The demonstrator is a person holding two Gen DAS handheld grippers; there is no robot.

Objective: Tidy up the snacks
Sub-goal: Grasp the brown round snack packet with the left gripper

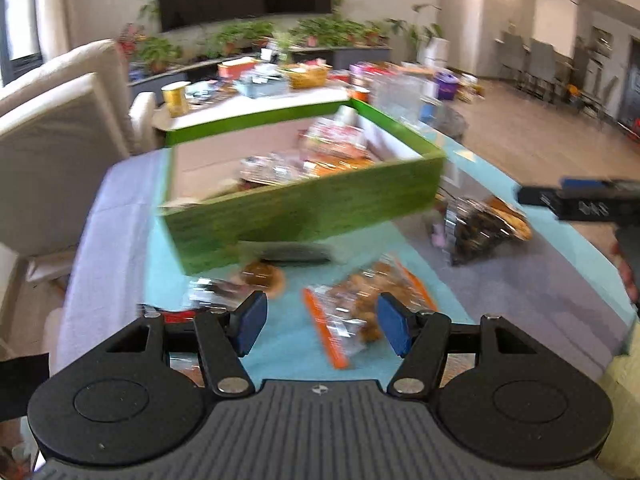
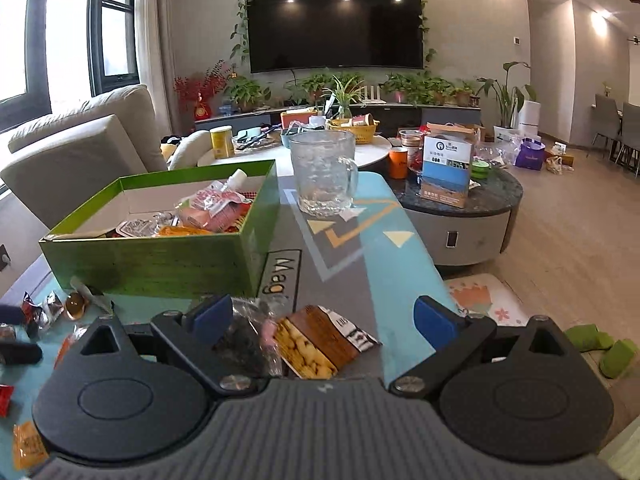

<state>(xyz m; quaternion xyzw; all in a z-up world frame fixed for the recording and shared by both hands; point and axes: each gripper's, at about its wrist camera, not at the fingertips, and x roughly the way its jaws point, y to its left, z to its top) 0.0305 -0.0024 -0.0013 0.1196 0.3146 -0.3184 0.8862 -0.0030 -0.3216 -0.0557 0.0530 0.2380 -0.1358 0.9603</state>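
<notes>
We hold our left gripper tilted down, jaws spread and empty, over an orange-edged snack bag. Our right gripper, also spread, hovers above a nut packet beside the green box.

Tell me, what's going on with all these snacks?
A person holding a gripper in each hand is tidying snacks into the green box on the table. Some packets already lie inside it. Both grippers are open and hold nothing. The left gripper hovers over a clear bag with orange edges. The right gripper hovers over a dark packet and a packet of yellow snacks. More small wrapped sweets lie loose in front of the box.
</notes>
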